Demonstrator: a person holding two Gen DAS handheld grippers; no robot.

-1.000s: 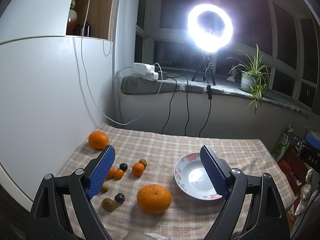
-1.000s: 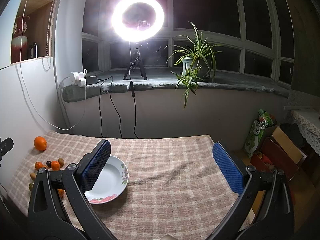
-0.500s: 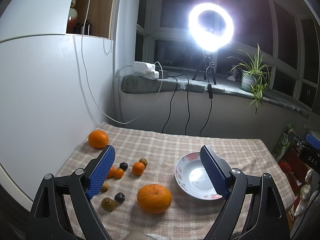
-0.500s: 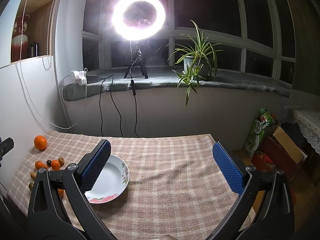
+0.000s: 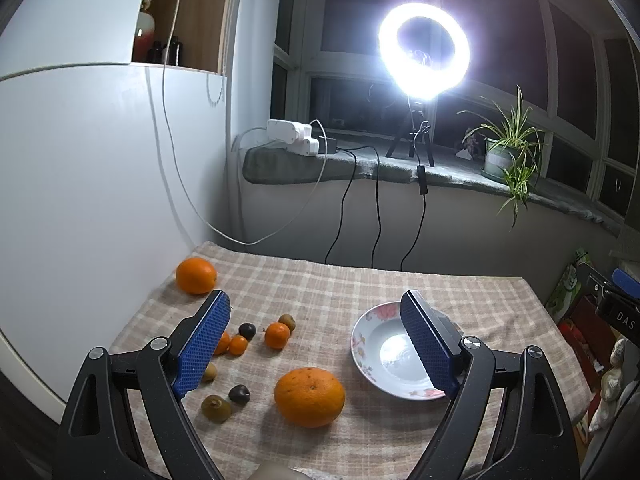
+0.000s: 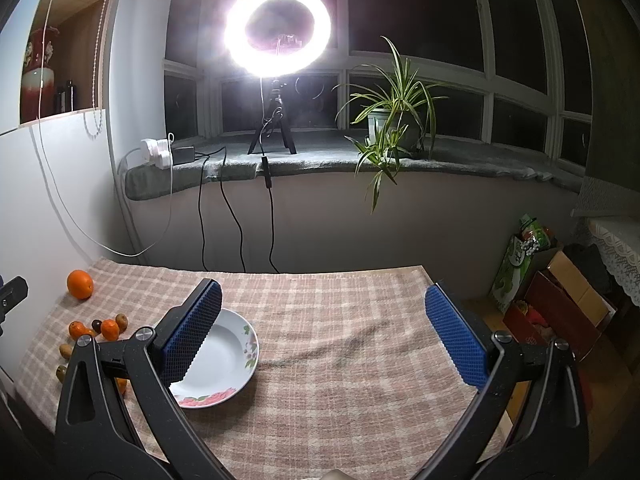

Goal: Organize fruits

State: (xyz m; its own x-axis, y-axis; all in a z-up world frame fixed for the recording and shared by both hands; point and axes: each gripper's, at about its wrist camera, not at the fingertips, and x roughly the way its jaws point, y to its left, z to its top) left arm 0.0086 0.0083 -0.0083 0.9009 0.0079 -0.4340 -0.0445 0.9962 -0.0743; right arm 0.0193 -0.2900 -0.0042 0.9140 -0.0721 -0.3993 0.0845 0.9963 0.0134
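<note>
a plate [image 5: 362, 336] sat empty on the checked cloth [image 5: 344, 284]; the big orange [image 5: 309, 397] beside it looked firm, best gripped across its middle; both claws, left [image 5: 316, 346] and right [image 6: 322, 336], gaped wide, holding nothing.

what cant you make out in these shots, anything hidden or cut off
- Small orange fruit, left wrist view: partly behind the left gripper's blue pad.
- Big orange, right wrist view: mostly behind the right gripper's arm.
- Small dark fruits: kind unclear, too small.
- Window panes: black, nothing outside visible.
</note>
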